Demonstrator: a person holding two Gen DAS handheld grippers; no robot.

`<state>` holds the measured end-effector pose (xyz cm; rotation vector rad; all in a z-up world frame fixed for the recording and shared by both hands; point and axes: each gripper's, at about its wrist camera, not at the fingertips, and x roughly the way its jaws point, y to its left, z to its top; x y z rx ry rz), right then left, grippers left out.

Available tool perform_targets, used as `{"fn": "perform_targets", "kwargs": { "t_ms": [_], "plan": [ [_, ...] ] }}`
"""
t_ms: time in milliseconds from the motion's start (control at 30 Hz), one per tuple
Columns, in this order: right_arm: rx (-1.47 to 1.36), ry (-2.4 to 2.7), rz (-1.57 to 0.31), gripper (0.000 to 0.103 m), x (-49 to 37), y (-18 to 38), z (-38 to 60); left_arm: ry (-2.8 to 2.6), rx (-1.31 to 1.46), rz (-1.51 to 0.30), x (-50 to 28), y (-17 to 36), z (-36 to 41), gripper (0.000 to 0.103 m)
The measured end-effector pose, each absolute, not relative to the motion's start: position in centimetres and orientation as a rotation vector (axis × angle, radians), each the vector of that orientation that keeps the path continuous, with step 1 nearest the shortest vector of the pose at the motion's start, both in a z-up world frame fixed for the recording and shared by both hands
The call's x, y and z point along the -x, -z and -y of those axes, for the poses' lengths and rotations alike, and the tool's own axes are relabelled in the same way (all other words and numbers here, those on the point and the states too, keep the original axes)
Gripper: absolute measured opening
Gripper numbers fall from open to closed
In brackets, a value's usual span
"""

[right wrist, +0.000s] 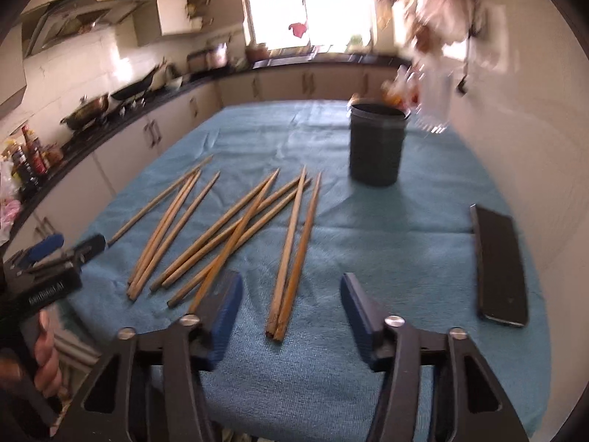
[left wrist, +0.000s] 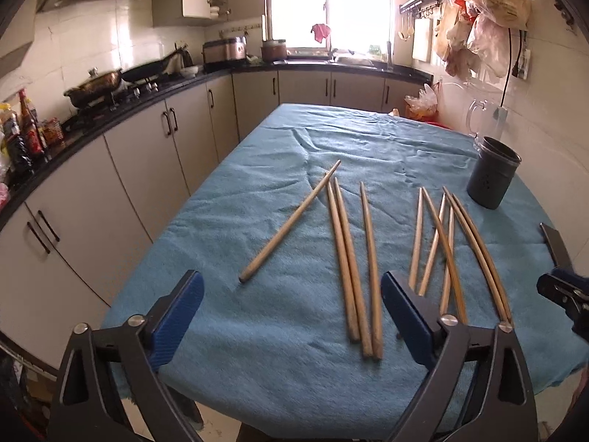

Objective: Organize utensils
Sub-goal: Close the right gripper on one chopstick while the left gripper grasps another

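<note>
My right gripper (right wrist: 291, 307) hangs open over two near chopsticks (right wrist: 291, 258) (nothing held); next I pinch them for the far cup (right wrist: 377, 143).

I am holding my left gripper (left wrist: 292, 318) low at the near edge, angling down and forward, its blue pads (left wrist: 178, 316) standing wide apart with nothing pressing between them. My right gripper (right wrist: 291, 315) is tilting down likewise, its jaws partly apart and gripping nothing. In the right wrist view, my left hand (right wrist: 46, 350) is wrapping its fingers around the left gripper's dark handle at the near left.
</note>
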<state>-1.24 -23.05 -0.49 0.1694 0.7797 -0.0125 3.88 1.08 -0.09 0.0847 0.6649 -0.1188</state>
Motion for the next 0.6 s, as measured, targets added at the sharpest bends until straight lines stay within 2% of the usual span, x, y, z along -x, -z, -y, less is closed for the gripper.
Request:
{"fn": "perform_targets", "kwargs": {
  "t_ms": [100, 200, 267, 600],
  "plan": [
    [-0.237, -0.025, -0.836, 0.035, -0.5, 0.5, 24.6, 0.145, -0.068, -0.758, -6.0, -0.2, -2.4, 0.080],
    [-0.271, -0.054, -0.874, 0.031, -2.1, 0.1, 25.4, 0.206, -0.025, -0.854, -8.5, -0.3, -3.5, 0.068],
    [-0.305, -0.089, -0.891, 0.022, -3.3, -0.4, 25.7, 0.248, -0.004, -0.909, -10.4, -0.3, -3.7, 0.066],
    [-0.333, -0.095, -0.997, 0.019, -11.2, -0.8, 25.6, 0.326, -0.110, -1.105, -19.4, 1.8, 0.0, 0.060]
  ]
}}
